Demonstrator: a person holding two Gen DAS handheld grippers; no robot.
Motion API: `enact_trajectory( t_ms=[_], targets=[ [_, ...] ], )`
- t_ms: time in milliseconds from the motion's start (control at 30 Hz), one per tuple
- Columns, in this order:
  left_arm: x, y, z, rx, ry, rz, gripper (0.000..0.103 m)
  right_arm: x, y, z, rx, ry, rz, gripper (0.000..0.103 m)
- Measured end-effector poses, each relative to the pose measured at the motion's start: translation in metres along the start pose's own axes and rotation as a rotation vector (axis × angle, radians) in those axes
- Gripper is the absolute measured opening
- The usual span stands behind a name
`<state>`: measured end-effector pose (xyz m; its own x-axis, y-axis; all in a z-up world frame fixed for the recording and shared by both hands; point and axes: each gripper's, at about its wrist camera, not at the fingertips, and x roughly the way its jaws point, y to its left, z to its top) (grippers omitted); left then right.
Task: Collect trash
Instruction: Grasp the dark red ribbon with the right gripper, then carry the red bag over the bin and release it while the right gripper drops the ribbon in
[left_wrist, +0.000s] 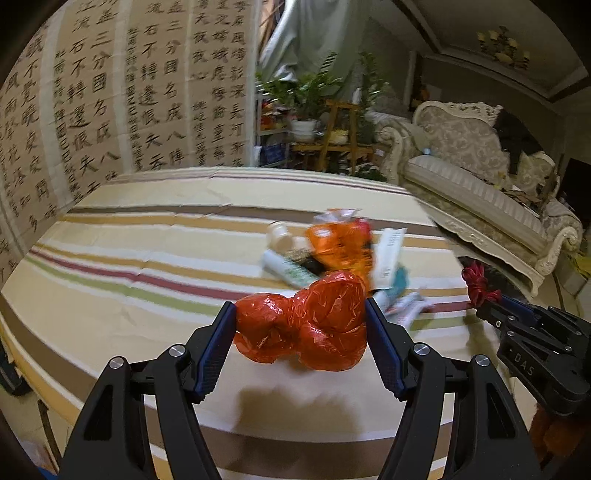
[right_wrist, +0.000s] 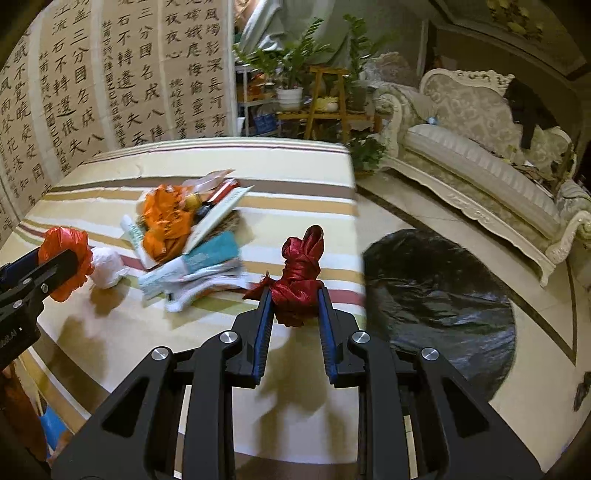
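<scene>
Left tongs (left_wrist: 301, 325) clamp an orange bag (left_wrist: 306, 325); right tongs (right_wrist: 295, 299) pinch a red ribbon (right_wrist: 301, 273), both clear of the table (right_wrist: 110, 173). Step: carry. Next, likely swing both over the black sack (right_wrist: 439, 295) right of the right tongs, then release.

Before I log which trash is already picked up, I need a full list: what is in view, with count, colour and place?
crumpled plastic bag: one, orange-red, between the left jaws, above the table
bundled ribbon: one, dark red, between the right jaws
trash pile: one heap, orange wrapper, white tubes, teal packet, mid-table
white wad: one, white, beside the pile
table: one, cream cloth with stripes
bin bag: one, black, on the floor right of the table
sofa: one, cream, far right
potted plants: several, green, behind the table
left gripper: shut on the bag
right gripper: shut on the ribbon
</scene>
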<state>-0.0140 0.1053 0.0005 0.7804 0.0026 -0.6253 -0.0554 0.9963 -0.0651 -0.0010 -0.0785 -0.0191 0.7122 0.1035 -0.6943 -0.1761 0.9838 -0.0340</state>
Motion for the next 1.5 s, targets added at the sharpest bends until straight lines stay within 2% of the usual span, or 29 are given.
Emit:
enact_trajectory(
  t_ms=[300,600,867,900,1000,1100,1300,1367,1433,1500],
  targets=[
    [0.015,-0.077,0.012,0.109,-0.011,-0.142,0.067,-0.009,-0.067,-0.006,0.104,-0.027,-0.104,0.023],
    [0.045,-0.151,0.019,0.219,0.009,-0.198,0.067,0.004,-0.131,-0.012,0.183,-0.02,-0.186,0.023],
    [0.072,-0.195,0.021,0.276,0.047,-0.217,0.067,0.022,-0.169,-0.017,0.235,-0.005,-0.201,0.024],
    [0.076,-0.198,0.021,0.282,0.051,-0.218,0.067,0.024,-0.173,-0.017,0.244,-0.003,-0.201,0.025],
    [0.082,-0.205,0.02,0.293,0.066,-0.217,0.07,0.03,-0.184,-0.018,0.268,0.006,-0.197,0.037],
    [0.083,-0.204,0.02,0.292,0.071,-0.209,0.077,0.03,-0.187,-0.021,0.275,0.005,-0.212,0.039],
    [0.08,-0.201,0.021,0.271,0.067,-0.205,0.08,0.024,-0.186,-0.021,0.282,-0.01,-0.232,0.049],
    [0.077,-0.196,0.022,0.268,0.063,-0.2,0.081,0.019,-0.183,-0.02,0.283,-0.023,-0.233,0.055],
    [0.073,-0.191,0.023,0.267,0.056,-0.193,0.082,0.016,-0.183,-0.02,0.283,-0.033,-0.235,0.067],
    [0.068,-0.183,0.023,0.256,0.049,-0.181,0.082,0.015,-0.176,-0.018,0.274,-0.033,-0.219,0.071]
  ],
)
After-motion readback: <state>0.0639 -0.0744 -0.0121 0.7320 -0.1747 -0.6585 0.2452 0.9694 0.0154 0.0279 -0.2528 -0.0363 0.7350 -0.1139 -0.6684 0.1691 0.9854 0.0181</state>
